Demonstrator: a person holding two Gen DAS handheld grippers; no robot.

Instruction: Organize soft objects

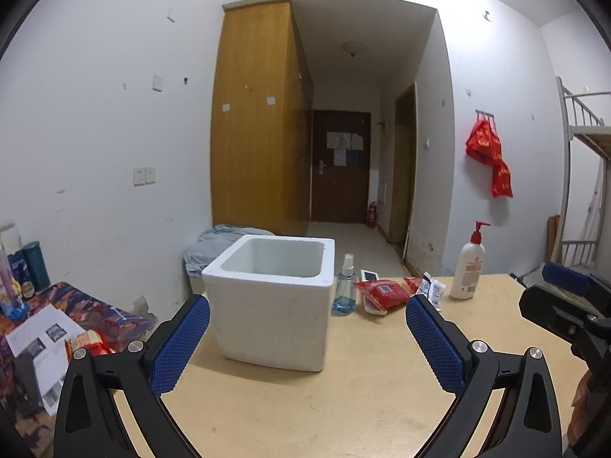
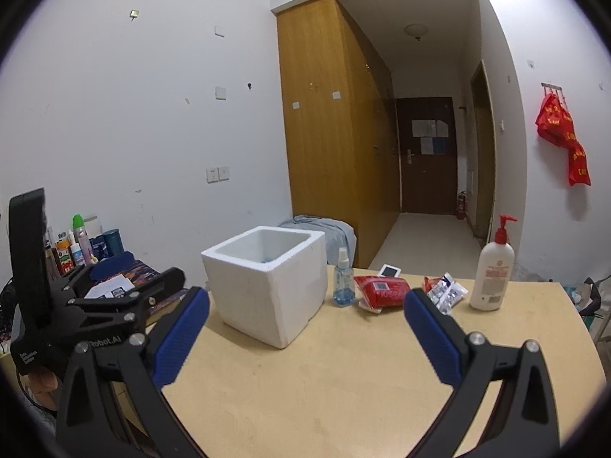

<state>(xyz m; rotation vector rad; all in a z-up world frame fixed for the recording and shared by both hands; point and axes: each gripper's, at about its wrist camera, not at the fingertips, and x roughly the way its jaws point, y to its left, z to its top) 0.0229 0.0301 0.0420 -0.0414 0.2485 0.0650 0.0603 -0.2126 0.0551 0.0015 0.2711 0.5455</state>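
Right gripper (image 2: 305,328): released, empty, low centre of frame. Left gripper (image 1: 307,334): likewise spread. Foam box (image 2: 267,282): left of centre. Red packet (image 2: 382,290): up-right of centre, long axis crosswise, probably nearer the right gripper. Small wrapper (image 2: 445,290): beside it.

A dormitory-style bedroom: a white metal bunk bed frame (image 1: 580,122) stands at three o'clock, a tall honey-coloured wooden wardrobe (image 1: 254,114) at twelve, beside a corridor ending in a dark brown door (image 1: 341,166) with paper notices. Toiletry bottles (image 2: 82,242) crowd a side desk at nine o'clock.
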